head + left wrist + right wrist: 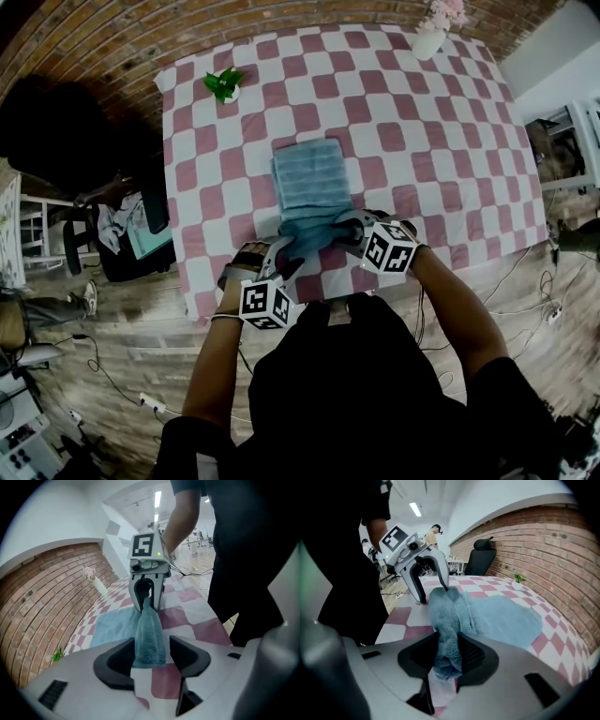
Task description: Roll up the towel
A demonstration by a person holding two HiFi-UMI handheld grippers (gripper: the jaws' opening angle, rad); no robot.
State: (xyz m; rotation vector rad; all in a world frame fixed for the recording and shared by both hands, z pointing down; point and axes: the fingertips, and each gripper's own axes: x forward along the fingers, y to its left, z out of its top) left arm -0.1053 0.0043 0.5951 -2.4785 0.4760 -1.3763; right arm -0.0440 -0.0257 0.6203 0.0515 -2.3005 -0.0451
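Observation:
A light blue towel lies lengthwise on the pink-and-white checked table. Its near end is gathered into a thick fold between the two grippers. My left gripper stands open around the left end of that fold, and a gap shows beside the right pad. My right gripper is shut on the fold's right end, and the cloth is pinched narrow between its pads. The grippers face each other across the fold. The right gripper shows in the left gripper view, and the left gripper in the right gripper view.
A small green plant stands at the table's far left, and a white vase of pink flowers at the far right. A brick wall runs behind the table. A dark office chair stands by that wall.

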